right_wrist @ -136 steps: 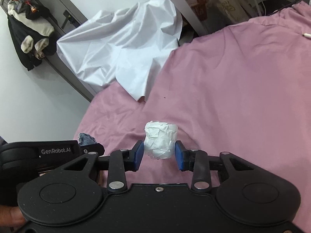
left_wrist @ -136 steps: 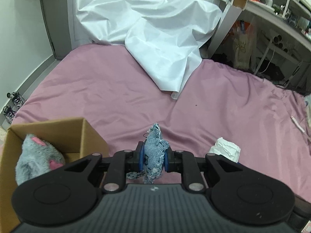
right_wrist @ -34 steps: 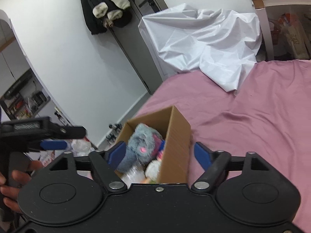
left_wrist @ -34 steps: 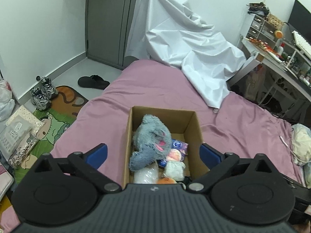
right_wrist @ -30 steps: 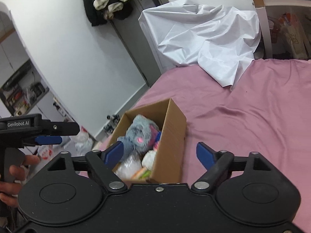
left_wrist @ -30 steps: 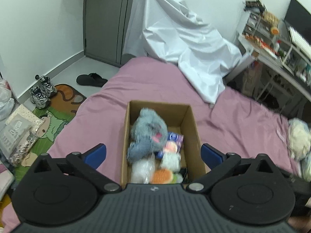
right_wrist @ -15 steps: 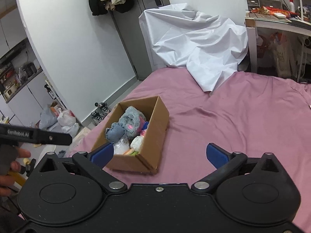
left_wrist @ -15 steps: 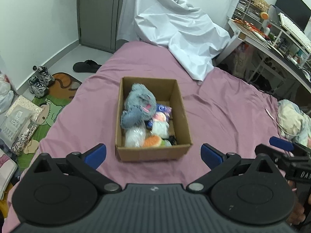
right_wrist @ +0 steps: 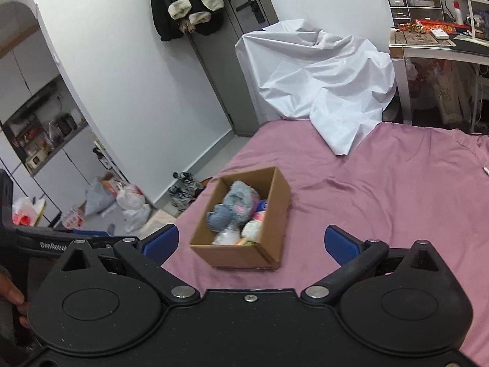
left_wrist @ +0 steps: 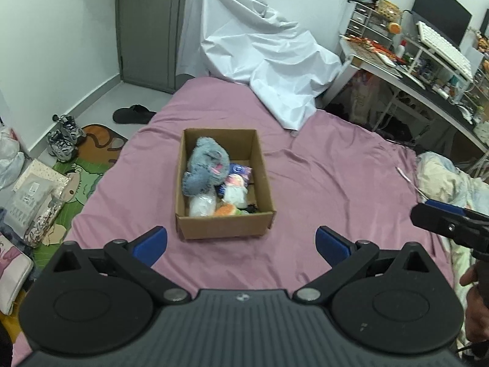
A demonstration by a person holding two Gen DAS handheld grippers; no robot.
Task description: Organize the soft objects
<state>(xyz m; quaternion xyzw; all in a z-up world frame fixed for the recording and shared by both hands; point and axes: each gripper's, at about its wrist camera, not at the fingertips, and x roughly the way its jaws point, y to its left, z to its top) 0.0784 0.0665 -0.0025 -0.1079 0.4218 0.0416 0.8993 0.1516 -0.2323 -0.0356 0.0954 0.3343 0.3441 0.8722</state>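
Well above the filled cardboard box [left_wrist: 224,227], left tool [left_wrist: 241,244] and right tool [right_wrist: 250,241], both released, empty.

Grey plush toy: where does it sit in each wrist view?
Left wrist: grey plush toy just above centre, far-left part of the cardboard box.
Right wrist: toy at centre, in the box's far half.
Shared landmark: white sheet behind the bed.
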